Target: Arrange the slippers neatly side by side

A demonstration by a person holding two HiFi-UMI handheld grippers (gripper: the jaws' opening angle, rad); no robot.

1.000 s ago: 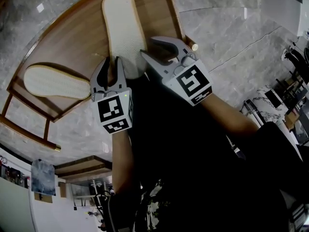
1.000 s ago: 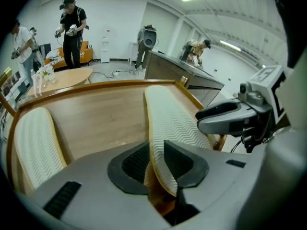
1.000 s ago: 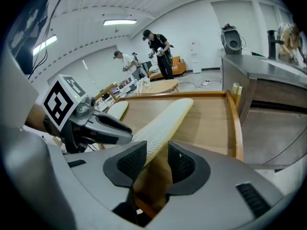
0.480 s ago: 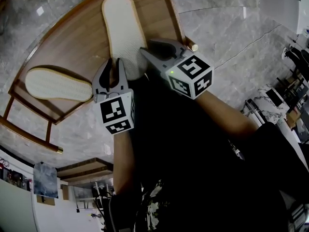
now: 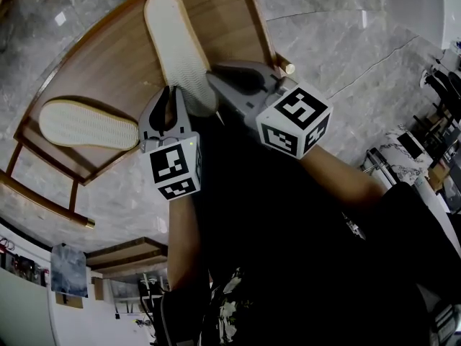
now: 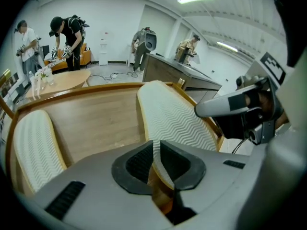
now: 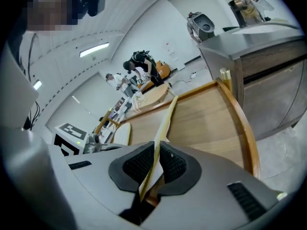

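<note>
1. The marble floor (image 5: pixel 346 42) is grey and veined, and it lies all round the wooden table (image 5: pixel 108 56).
2. The wooden table has a curved top with a raised rim. Both slippers are on it, and you stand at its near edge.
3. The held slipper (image 5: pixel 176 42) is pale, with its zigzag sole facing up. It runs from the table's near edge toward the far rim. Its heel end sits at the near edge, caught in both your grippers. I can't tell whether the heel is lifted off the table top.
4. The second slipper (image 5: pixel 86 125) is also sole up. It lies by the table's left rim, well apart from the held slipper and angled across it, not parallel.
5. Your left gripper (image 5: pixel 171 92) is over the table's near edge. Its jaws have just been closing. In the left gripper view both pads clamp the held slipper's heel rim, and the sole stretches away over the table.
6. Your right gripper (image 5: pixel 216 74) is also at the table's near edge, just beside the left one on the same heel. Its jaws have just been closing. In the right gripper view the pads pinch the slipper, which shows edge-on.
7. The marker cubes (image 5: pixel 173 168) are one per gripper, on the side away from the table.
</note>
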